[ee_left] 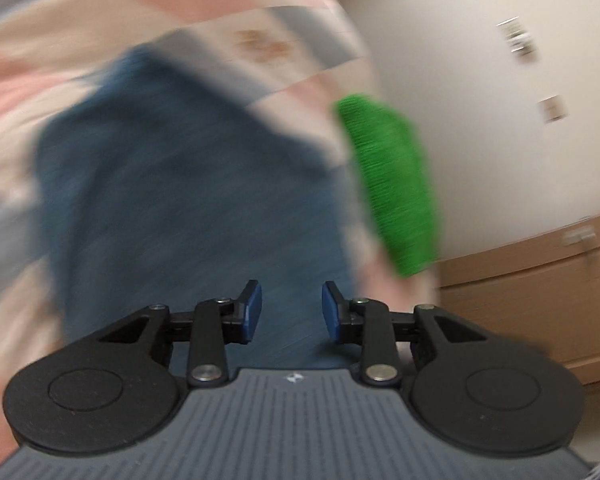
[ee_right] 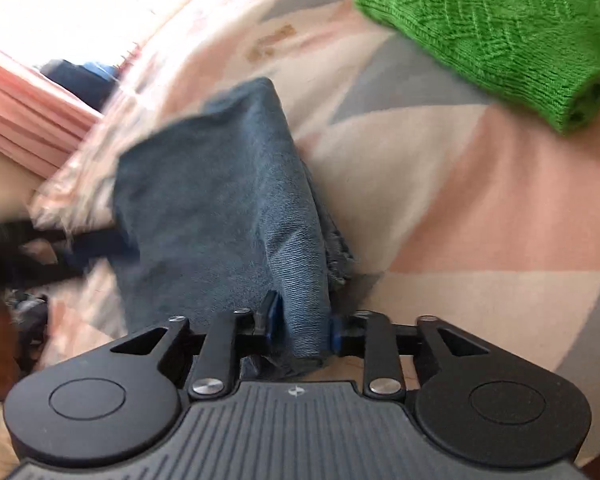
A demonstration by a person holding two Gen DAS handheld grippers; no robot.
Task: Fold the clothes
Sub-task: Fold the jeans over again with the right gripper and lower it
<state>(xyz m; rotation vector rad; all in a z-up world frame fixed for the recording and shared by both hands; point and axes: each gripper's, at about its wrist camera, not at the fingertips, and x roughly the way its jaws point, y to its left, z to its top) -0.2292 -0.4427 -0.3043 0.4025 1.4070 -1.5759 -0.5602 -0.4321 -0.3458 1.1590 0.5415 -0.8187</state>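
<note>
A blue denim garment (ee_right: 220,208) lies bunched on a bedspread (ee_right: 480,216) patterned in pink, cream and grey. My right gripper (ee_right: 303,326) is shut on a thick fold of the denim at its near edge, and the cloth fills the gap between the blue pads. The left wrist view is motion-blurred. There the same denim garment (ee_left: 180,184) spreads out beneath my left gripper (ee_left: 292,312), which is open with nothing between its fingers. A dark blurred shape (ee_right: 60,248) at the denim's left edge may be the left gripper.
A folded green knitted garment (ee_right: 500,36) lies on the bedspread at the far right, also visible as a green knit (ee_left: 392,184) in the left wrist view. Beyond the bed are a white wall (ee_left: 500,140) and a wooden drawer unit (ee_left: 540,292). Pink folded fabric (ee_right: 24,112) sits at far left.
</note>
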